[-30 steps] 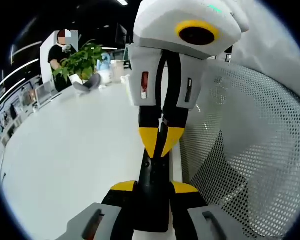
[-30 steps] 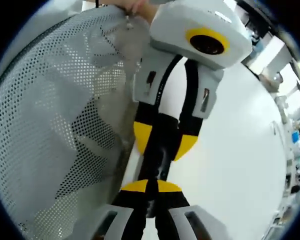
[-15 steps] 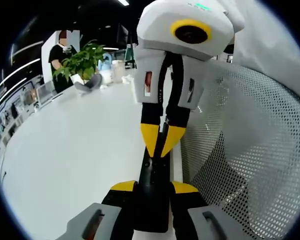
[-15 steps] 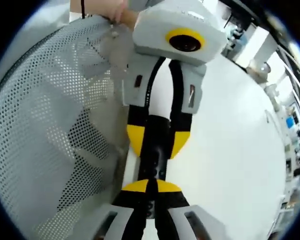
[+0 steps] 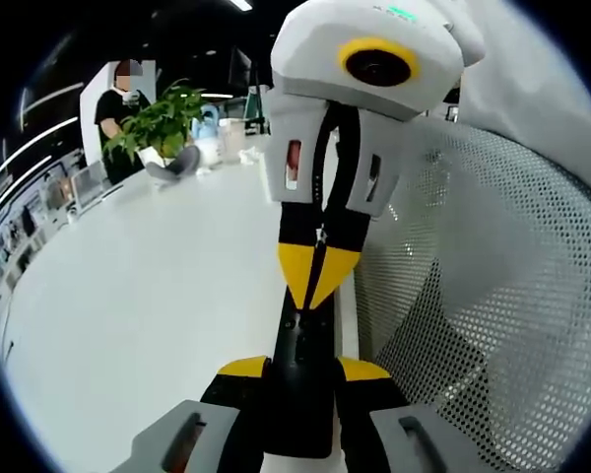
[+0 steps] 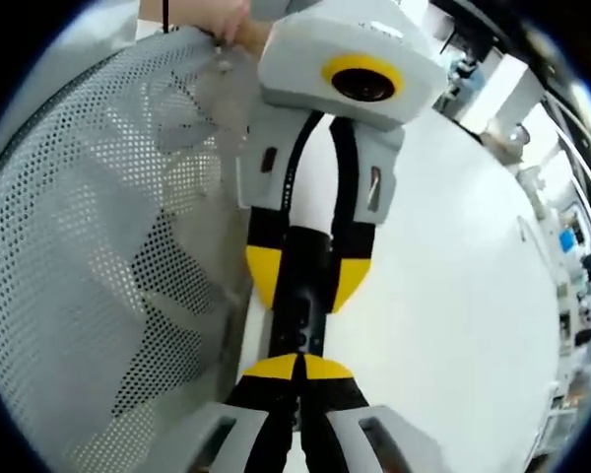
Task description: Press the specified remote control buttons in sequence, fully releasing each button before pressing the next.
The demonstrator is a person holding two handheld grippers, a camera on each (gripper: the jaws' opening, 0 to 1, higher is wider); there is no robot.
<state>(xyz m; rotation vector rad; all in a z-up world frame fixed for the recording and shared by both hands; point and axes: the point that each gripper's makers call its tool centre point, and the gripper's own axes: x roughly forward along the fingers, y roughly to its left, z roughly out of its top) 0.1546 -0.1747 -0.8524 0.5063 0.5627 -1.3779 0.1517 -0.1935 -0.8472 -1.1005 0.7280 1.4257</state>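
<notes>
Left gripper (image 5: 305,367) clamps black remote (image 5: 302,394); right gripper (image 6: 297,367) closed on it.

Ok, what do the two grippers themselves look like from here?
Both match. The right gripper has a white housing with a yellow-ringed black lens, white jaw blocks with small red marks, black arms and yellow tips. The left gripper is the same build: white body, black arms, yellow pads. No cables or sleeves can be made out.
</notes>
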